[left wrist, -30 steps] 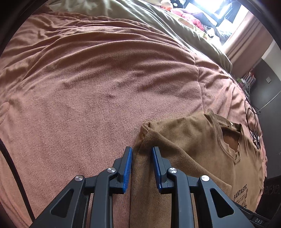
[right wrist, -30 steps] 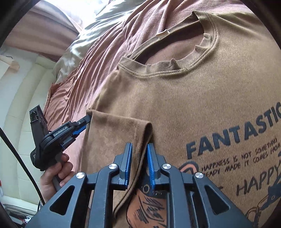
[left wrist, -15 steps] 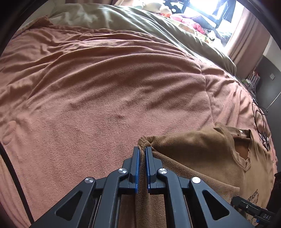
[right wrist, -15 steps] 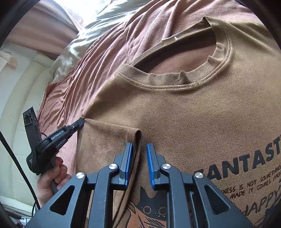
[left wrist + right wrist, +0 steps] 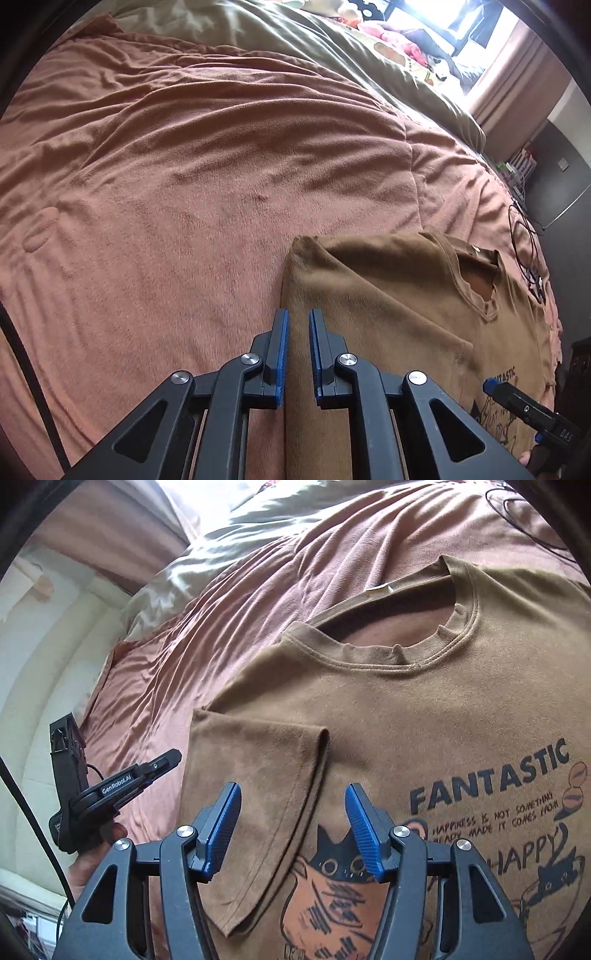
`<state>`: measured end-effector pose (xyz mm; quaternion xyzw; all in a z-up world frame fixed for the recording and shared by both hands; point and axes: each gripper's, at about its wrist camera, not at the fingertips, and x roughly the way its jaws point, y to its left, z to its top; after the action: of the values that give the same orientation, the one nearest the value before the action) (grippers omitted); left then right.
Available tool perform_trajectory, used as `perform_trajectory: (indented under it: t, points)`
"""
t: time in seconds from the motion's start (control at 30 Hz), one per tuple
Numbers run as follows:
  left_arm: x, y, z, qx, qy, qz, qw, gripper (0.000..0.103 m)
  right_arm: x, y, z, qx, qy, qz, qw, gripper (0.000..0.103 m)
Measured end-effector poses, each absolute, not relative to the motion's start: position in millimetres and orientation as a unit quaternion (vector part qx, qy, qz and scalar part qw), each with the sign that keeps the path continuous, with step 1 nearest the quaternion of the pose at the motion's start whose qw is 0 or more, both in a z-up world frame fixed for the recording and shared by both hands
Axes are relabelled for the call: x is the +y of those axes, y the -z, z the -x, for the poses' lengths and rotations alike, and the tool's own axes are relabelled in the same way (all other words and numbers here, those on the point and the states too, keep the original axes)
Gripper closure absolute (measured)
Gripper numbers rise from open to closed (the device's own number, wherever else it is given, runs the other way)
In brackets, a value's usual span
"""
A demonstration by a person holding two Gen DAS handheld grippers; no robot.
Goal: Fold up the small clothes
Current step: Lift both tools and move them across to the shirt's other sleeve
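Note:
A brown T-shirt (image 5: 399, 295) (image 5: 424, 709) with a "FANTASTIC" cat print lies face up on the bed. Its sleeve (image 5: 258, 775) is folded in over the chest and lies flat. My left gripper (image 5: 298, 332) hovers over the shirt's folded left edge. Its jaws are opening, with a narrow gap and no cloth pinched. In the right wrist view the left gripper (image 5: 168, 757) sits just off that edge, held by a hand (image 5: 92, 864). My right gripper (image 5: 293, 812) is opening wide above the sleeve hem and touches nothing. Its tip (image 5: 495, 386) shows at the lower right.
A pink-brown blanket (image 5: 184, 184) covers the bed, with an olive duvet (image 5: 332, 48) bunched at the far side. A black cable (image 5: 521, 236) lies on the blanket beyond the collar. A window and curtain (image 5: 517, 74) are at the far right.
The left jaws pinched the fold edge half a second ago and have now parted and let it go. The right jaws spread wide. Both grippers lifted back from the sleeve.

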<state>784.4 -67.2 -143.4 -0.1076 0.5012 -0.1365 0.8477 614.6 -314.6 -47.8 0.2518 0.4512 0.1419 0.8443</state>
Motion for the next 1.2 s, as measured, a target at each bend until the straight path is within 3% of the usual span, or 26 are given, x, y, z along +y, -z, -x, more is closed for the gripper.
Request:
perform_trajectory:
  t: [0.13, 0.27, 0.6, 0.83, 1.07, 1.2]
  points:
    - [-65, 145, -757, 0.512, 0.142, 0.109, 0.840, 0.090, -312, 47, -604, 0.454, -0.150, -0.249, 0.842, 0.048]
    - [-65, 147, -732, 0.522, 0.146, 0.109, 0.833, 0.090, -309, 53, -594, 0.466, -0.160, -0.250, 0.833, 0.059]
    - [-64, 159, -679, 0.547, 0.141, 0.089, 0.820, 0.089, -280, 70, -570, 0.500, -0.176, -0.225, 0.817, 0.066]
    - [-51, 157, -651, 0.552, 0.131, 0.091, 0.819, 0.076, -270, 62, -556, 0.517, -0.169, -0.201, 0.815, 0.068]
    - [-39, 129, -619, 0.538, 0.124, 0.103, 0.827, 0.075, -288, 25, -516, 0.481, -0.164, -0.193, 0.839, 0.068]
    - [-38, 104, -597, 0.520, 0.127, 0.109, 0.838, 0.062, -302, 1, -486, 0.467, -0.157, -0.184, 0.850, 0.068]
